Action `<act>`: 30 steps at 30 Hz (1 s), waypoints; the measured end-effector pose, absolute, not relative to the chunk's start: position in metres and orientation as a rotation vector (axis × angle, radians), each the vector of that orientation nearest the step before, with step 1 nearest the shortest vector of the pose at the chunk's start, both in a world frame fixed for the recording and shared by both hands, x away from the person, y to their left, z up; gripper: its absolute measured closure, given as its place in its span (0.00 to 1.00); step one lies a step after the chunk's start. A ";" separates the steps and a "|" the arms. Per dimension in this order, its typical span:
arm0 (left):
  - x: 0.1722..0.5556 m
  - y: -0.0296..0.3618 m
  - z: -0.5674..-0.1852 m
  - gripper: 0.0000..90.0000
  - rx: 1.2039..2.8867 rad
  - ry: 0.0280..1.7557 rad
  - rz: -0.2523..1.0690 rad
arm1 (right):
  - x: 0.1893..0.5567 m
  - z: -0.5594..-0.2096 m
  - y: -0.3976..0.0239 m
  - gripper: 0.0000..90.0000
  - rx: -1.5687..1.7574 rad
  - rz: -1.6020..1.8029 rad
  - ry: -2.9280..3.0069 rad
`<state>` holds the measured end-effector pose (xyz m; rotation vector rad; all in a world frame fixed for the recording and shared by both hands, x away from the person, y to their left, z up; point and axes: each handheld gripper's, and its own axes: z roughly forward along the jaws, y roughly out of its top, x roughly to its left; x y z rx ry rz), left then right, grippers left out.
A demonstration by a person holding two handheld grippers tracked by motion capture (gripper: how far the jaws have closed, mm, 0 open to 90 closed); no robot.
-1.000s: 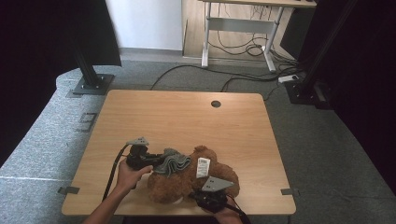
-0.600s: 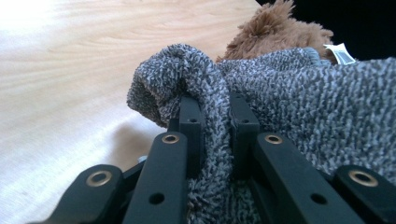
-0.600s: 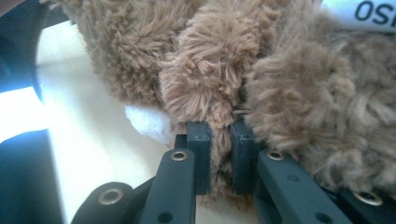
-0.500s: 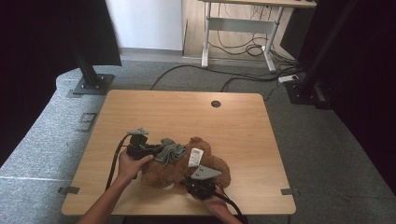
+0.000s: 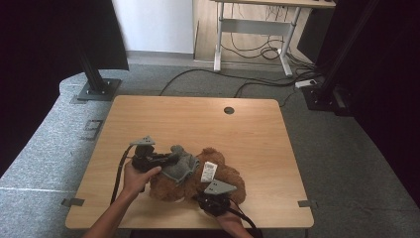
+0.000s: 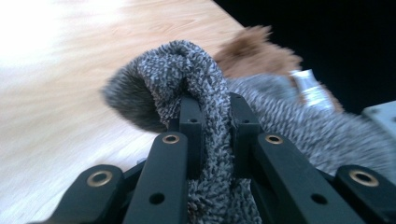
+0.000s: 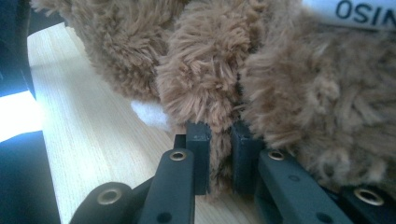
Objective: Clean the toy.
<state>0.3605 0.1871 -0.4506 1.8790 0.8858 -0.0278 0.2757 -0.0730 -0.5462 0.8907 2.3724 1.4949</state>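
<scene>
Jaws clamped, our left gripper (image 6: 212, 126) pinching the grey cloth (image 6: 187, 74) and our right gripper (image 7: 219, 154) the teddy bear (image 5: 198, 181) at lower centre, we judge the cloth only partly off.

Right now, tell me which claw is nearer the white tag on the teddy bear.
Right. The right claw grips the brown teddy bear just below the white tag. The left claw stands farther off to the tag's left, clamped on the grey knit garment.

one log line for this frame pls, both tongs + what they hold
left tongs: shut on grey knit garment | right tongs: shut on brown plush bear fur | bear lying on table near front edge
</scene>
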 end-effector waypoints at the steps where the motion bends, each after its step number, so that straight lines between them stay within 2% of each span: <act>1: 0.361 0.181 -0.448 0.88 1.882 0.873 -0.041 | 0.276 -0.546 -0.073 0.90 0.890 1.496 2.372; 10: 0.371 0.128 -0.433 0.88 1.924 0.807 -0.062 | 0.276 -0.547 -0.075 0.89 0.894 1.499 2.374; 14: 0.371 0.121 -0.439 0.88 1.963 0.813 -0.063 | 0.275 -0.548 -0.075 0.89 0.897 1.498 2.376; 22: 0.349 0.175 -0.448 0.90 2.029 0.895 0.010 | 0.272 -0.549 -0.076 0.89 0.905 1.475 2.368; 26: 0.336 0.203 -0.458 0.90 2.004 0.930 -0.027 | 0.271 -0.548 -0.076 0.89 0.904 1.466 2.365; 30: 0.324 0.206 -0.459 0.90 2.003 0.924 0.018 | 0.269 -0.548 -0.076 0.84 0.928 1.464 2.362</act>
